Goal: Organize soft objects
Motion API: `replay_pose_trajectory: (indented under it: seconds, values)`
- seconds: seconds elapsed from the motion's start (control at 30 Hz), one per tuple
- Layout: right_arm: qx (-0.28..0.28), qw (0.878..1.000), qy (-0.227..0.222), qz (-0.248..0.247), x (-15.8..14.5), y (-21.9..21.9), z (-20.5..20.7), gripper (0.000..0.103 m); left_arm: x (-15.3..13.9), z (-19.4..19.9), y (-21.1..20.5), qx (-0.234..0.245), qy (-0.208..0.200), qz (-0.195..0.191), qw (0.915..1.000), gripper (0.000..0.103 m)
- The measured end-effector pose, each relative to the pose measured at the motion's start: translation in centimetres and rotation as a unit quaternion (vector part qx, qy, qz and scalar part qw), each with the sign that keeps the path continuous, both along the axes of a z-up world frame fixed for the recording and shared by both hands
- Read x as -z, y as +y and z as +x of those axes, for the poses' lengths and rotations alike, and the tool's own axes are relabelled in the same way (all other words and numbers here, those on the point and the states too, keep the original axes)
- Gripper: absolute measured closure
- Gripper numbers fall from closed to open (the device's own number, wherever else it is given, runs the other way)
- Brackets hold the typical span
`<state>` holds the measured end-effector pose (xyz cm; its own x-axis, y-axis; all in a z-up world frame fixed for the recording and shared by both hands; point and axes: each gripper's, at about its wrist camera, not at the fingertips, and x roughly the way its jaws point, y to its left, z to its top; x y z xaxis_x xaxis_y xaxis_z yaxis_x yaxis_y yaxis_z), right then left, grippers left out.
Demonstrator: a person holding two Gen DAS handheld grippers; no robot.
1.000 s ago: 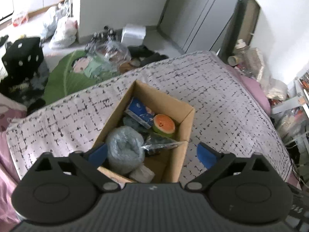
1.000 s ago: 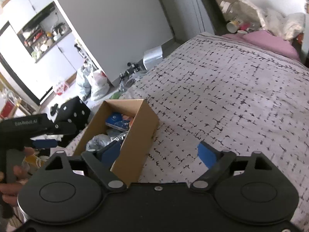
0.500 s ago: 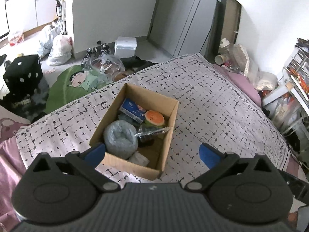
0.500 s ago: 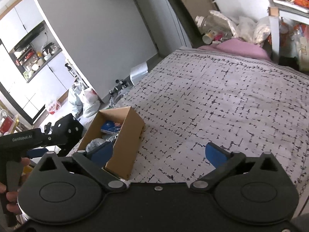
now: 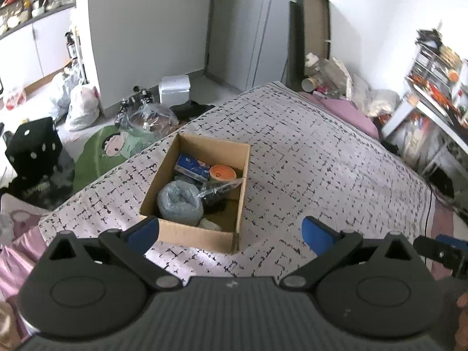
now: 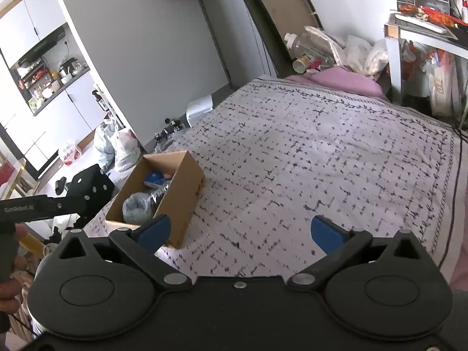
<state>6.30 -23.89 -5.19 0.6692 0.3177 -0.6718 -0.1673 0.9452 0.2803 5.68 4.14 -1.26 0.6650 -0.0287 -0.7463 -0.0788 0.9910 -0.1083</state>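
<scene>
An open cardboard box (image 5: 239, 175) stands on the patterned bed cover (image 5: 316, 158). In it lie a grey-blue soft roll (image 5: 179, 202), a blue packet (image 5: 191, 166), an orange round toy (image 5: 223, 172) and a dark plastic bag (image 5: 218, 191). My left gripper (image 5: 231, 231) is open and empty, held above the box's near edge. My right gripper (image 6: 238, 232) is open and empty over the cover, to the right of the box (image 6: 181, 193). The grey roll also shows in the right wrist view (image 6: 136, 206).
The bed cover (image 6: 321, 152) stretches to the right. A pink pillow (image 6: 342, 80) and bottles lie at its far end. On the floor to the left are a green cushion (image 5: 99, 152), a black dotted cube (image 5: 33, 146) and plastic bags (image 5: 82, 108). A cluttered desk (image 5: 433, 111) stands right.
Both grippers have pulled back and risen, so the box looks smaller and farther. Both stay open and empty. The box contents have not moved.
</scene>
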Motion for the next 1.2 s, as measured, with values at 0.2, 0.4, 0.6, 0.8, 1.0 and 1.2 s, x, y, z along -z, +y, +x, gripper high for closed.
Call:
replay_pose_trajectory:
  seconds: [0.2,0.4,0.6,0.8,1.0,1.2]
  values:
    - [0.003,1.0,-0.002,0.0,-0.7,-0.8,-1.7,0.0,-0.3,-1.9,-0.8,0.018,0.0,0.02,0.9996,0.0]
    - [0.001,1.0,-0.002,-0.03,-1.1,-0.1,-2.9,0.0,-0.4,-3.7,-1.2,0.027,-0.004,0.022,0.9994,0.0]
    - [-0.027,0.999,0.006,-0.042,-1.5,1.3,-4.1,0.0,-0.7,-5.4,-1.6,0.029,-0.015,0.026,0.9991,0.0]
    - [-0.046,0.997,-0.009,-0.053,-2.2,3.1,-5.6,0.0,-0.4,-6.0,-1.0,0.017,-0.015,0.022,0.9995,0.0]
    - [-0.04,0.997,-0.012,-0.062,-2.3,3.7,-5.6,0.0,-0.2,-6.6,-0.5,0.011,-0.015,0.019,0.9996,0.0]
    - [-0.038,0.997,-0.011,-0.063,-2.2,3.8,-5.5,0.0,-0.3,-7.0,-0.3,0.013,-0.017,0.016,0.9996,0.0]
